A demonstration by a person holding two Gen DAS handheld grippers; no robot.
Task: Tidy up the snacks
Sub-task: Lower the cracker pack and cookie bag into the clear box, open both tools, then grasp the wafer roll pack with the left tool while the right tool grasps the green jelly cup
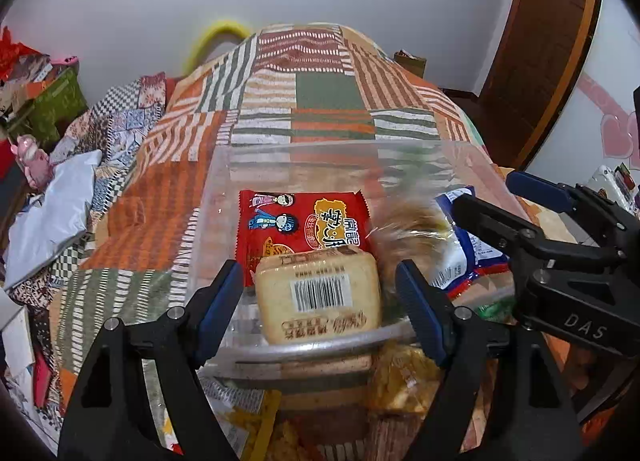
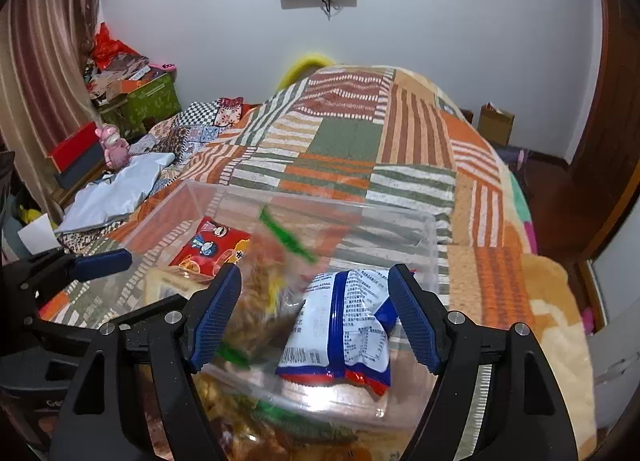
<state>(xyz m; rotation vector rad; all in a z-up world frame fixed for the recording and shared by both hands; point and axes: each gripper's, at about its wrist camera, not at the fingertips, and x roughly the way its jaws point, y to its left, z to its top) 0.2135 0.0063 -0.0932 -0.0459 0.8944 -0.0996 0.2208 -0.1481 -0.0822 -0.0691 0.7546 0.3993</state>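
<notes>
A clear plastic bin [image 1: 320, 346] [image 2: 400, 221] stands on the patchwork blanket. In it lie a red snack packet [image 1: 300, 221] [image 2: 208, 247], a beige cake packet [image 1: 320, 293] with a barcode, and a blue-and-white packet [image 1: 464, 261] [image 2: 344, 321]. My left gripper [image 1: 319, 273] is open above the bin's near rim, with the beige packet lying below between its fingers, apart from both pads. My right gripper [image 2: 315, 273] [image 1: 486, 191] is open over the bin's right part. A brown snack bag with green edges [image 2: 264, 293] [image 1: 412, 229] shows blurred between its fingers, loose of the pads.
More snack packets [image 1: 400, 377] [image 2: 240, 421] lie in front of the bin, below the grippers. A pale grey bag [image 1: 48, 213] lies at the bed's left edge, with a green box [image 2: 152, 101] and clutter beyond. A brown door [image 1: 540, 41] stands to the right.
</notes>
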